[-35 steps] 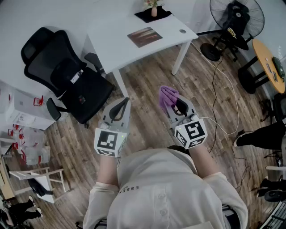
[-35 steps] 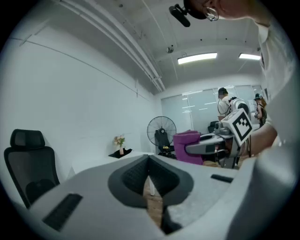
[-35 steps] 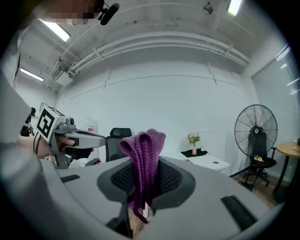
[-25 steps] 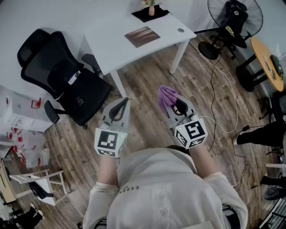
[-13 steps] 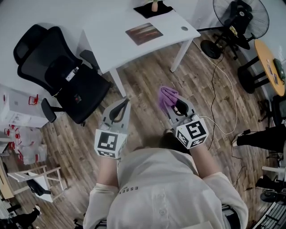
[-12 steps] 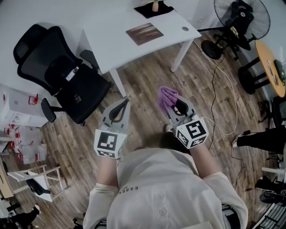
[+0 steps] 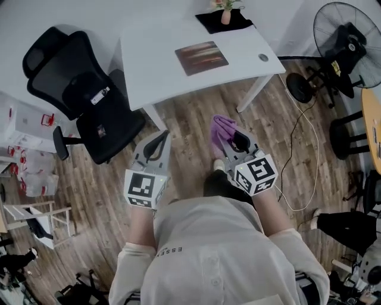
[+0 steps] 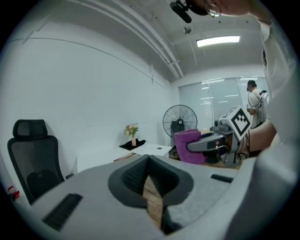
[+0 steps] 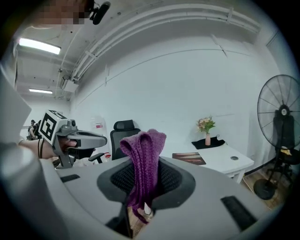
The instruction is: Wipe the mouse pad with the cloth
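Observation:
A brown mouse pad (image 7: 201, 57) lies flat on the white desk (image 7: 155, 65), well ahead of both grippers; it also shows far off as the mouse pad (image 9: 188, 158). My right gripper (image 7: 225, 134) is shut on a purple knitted cloth (image 7: 221, 129), which sticks up folded between the jaws as the cloth (image 9: 143, 164). My left gripper (image 7: 162, 139) is shut with nothing in it, held at waist height beside the right one. In the left gripper view the left gripper (image 8: 149, 185) points toward the desk, and the cloth (image 8: 188, 146) shows at right.
A black office chair (image 7: 77, 98) stands left of the desk. A vase on a black mat (image 7: 225, 18) sits at the desk's far corner. A standing fan (image 7: 346, 44) and a cable (image 7: 303, 155) are on the wooden floor at right. White boxes (image 7: 18, 128) stand at far left.
The desk and mouse pad have shifted right and slightly nearer in the head view as the person moved. Both grippers keep their pose, the right one still holding the cloth.

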Demonstrator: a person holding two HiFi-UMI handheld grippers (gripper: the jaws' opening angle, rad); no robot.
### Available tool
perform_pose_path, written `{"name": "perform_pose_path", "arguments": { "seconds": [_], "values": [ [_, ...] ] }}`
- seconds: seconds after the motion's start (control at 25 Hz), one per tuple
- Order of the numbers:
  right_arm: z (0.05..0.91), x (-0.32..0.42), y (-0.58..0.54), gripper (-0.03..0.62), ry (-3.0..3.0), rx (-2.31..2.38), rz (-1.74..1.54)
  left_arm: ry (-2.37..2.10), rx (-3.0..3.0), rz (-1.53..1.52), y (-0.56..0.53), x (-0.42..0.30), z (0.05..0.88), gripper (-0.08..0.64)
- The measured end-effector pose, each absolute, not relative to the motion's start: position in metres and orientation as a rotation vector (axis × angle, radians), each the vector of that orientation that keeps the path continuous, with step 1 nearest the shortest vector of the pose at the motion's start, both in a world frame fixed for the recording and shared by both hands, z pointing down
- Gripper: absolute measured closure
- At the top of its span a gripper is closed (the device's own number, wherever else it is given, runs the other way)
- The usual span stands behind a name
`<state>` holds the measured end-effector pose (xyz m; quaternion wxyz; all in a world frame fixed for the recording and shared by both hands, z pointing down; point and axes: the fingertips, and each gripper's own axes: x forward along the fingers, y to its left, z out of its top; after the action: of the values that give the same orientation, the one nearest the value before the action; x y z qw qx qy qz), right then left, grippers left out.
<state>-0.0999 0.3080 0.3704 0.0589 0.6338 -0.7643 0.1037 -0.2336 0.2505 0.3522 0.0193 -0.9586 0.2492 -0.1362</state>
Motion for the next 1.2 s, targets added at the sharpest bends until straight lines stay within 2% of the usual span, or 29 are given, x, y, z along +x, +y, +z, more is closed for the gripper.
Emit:
{"name": "perform_pose_path", "arguments": {
  "seconds": [0.28, 0.48, 0.88, 1.2],
  "values": [
    [0.362, -0.002, 0.247, 0.489, -2.394, 1.741, 0.283, 1.010, -2.951, -0.413, 0.201, -0.146, 0.346, 0.558],
    [0.364, 0.042, 0.210, 0.488, -2.413, 1.676, 0.309, 1.095, -2.941, -0.431, 0.176, -0.108, 0.347, 0.558],
    [0.395, 0.064, 0.113, 0.488, -2.408, 1.581, 0.400, 1.154, -2.956, -0.439, 0.091, -0.080, 0.369, 0.560],
    [0.420, 0.064, -0.014, 0.488, -2.362, 1.515, 0.465, 1.101, -2.987, -0.394, -0.030, -0.071, 0.379, 0.560]
  ]
}}
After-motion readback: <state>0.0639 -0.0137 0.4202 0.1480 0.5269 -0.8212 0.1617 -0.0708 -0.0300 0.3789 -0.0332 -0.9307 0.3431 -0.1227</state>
